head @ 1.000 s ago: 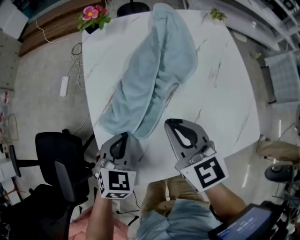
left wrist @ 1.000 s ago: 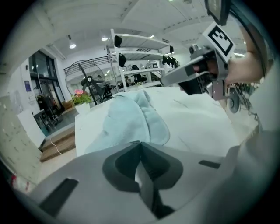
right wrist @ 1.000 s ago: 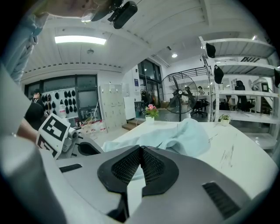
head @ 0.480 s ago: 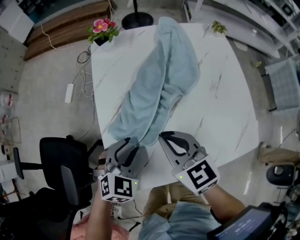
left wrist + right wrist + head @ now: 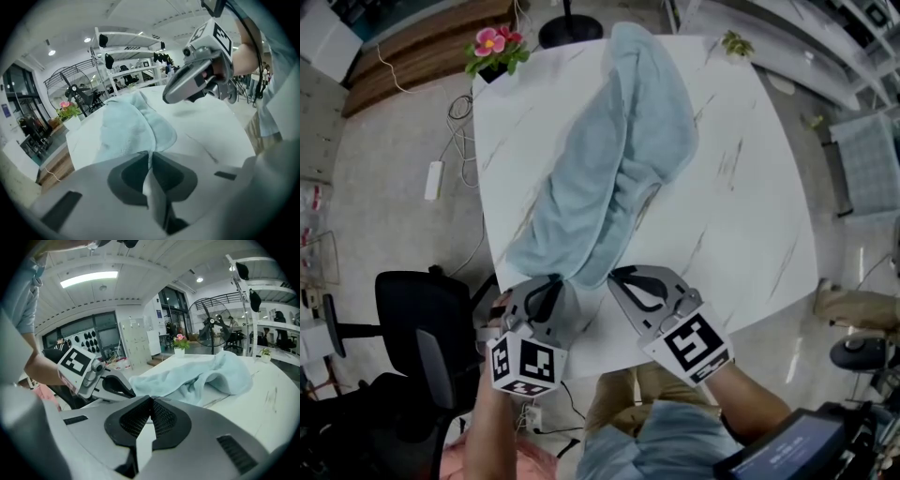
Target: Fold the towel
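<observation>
This looks to me like an open-plan lab or workshop floor in an office building, not a home. The white marble-look table (image 5: 750, 216) stands on a pale hard floor (image 5: 384, 216) beside a black swivel office chair (image 5: 412, 328). A power strip (image 5: 432, 178) and loose cables (image 5: 461, 108) trail nearby. Around it I see white metal shelving racks (image 5: 131, 38), a big pedestal fan (image 5: 211, 324), tall white cabinets (image 5: 136, 345), glazed partitions (image 5: 93, 336) and a long ceiling strip light (image 5: 89, 280). A potted pink flower (image 5: 492, 47) sits at the table's corner.
</observation>
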